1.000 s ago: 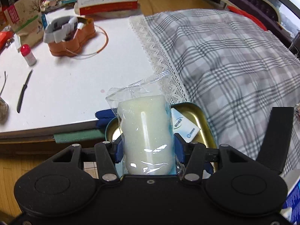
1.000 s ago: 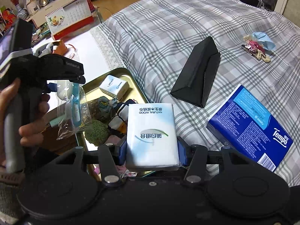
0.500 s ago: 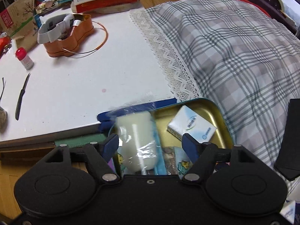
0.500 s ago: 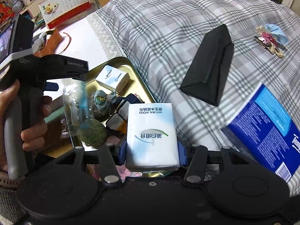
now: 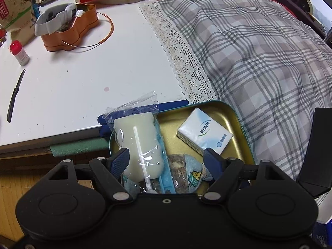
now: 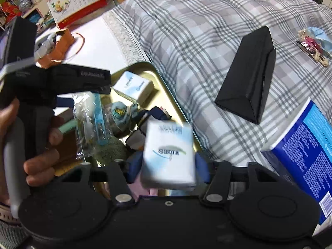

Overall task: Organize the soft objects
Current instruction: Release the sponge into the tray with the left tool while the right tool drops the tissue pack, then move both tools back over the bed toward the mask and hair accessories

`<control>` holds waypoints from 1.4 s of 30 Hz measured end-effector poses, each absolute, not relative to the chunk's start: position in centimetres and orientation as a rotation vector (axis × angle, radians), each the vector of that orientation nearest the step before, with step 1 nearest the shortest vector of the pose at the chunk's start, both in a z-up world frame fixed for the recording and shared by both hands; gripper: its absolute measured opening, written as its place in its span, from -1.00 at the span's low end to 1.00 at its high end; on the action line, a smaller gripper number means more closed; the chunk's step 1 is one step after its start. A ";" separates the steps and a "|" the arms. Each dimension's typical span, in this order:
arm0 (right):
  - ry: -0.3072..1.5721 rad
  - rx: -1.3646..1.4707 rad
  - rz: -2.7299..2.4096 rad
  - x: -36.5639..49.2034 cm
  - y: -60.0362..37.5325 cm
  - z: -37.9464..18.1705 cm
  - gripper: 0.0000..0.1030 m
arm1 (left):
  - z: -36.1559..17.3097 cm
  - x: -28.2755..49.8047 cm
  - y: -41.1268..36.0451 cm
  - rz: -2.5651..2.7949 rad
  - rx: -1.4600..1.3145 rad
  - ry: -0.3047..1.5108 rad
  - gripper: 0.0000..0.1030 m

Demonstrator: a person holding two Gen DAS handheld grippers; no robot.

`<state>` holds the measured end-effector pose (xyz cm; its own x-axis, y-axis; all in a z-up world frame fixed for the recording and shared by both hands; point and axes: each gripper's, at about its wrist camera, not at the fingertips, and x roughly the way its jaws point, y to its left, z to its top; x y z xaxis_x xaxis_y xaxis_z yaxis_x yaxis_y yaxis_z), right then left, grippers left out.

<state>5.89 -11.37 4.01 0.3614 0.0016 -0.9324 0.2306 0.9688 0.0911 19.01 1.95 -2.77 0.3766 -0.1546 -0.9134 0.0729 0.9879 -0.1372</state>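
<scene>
A gold tin tray (image 5: 232, 122) sits at the edge of the plaid bedspread and holds soft items. My left gripper (image 5: 167, 157) is open just above it. The bagged white sponge (image 5: 138, 143) lies loose in the tray's left side, against the left finger. A small tissue pack (image 5: 204, 132) and a blue cloth toy (image 5: 193, 172) also lie in the tray. In the right wrist view my right gripper (image 6: 166, 166) has its jaws parted, and a white tissue pack (image 6: 168, 155), blurred, sits loose between them over the tray (image 6: 166, 87).
A white table (image 5: 83, 78) with an orange tin (image 5: 68, 33), a red-capped bottle (image 5: 19, 53) and a black knife (image 5: 14, 95) lies to the left. On the bedspread are a black triangular case (image 6: 251, 85), a blue Tempo box (image 6: 305, 151) and a small trinket pile (image 6: 313, 45).
My left gripper opened and let the bagged sponge drop into the tray. My right gripper moved over the tray and its jaws parted from the tissue pack, which now blurs.
</scene>
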 end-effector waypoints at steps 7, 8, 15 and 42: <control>1.195 0.211 -0.176 5.4 -12.2 4.0 0.18 | -3.1 18.9 1.3 -0.155 -0.056 1.186 0.43; 1.198 0.217 -0.179 5.3 -12.4 4.0 0.18 | -3.1 18.8 1.2 -0.157 -0.051 1.185 0.43; 1.204 0.222 -0.185 4.4 -12.8 4.0 0.18 | -3.2 18.3 0.5 -0.177 -0.002 1.177 0.47; 0.984 0.265 -0.582 -1.3 -28.2 8.8 0.28 | -3.7 16.4 -2.6 -0.256 0.129 1.165 0.55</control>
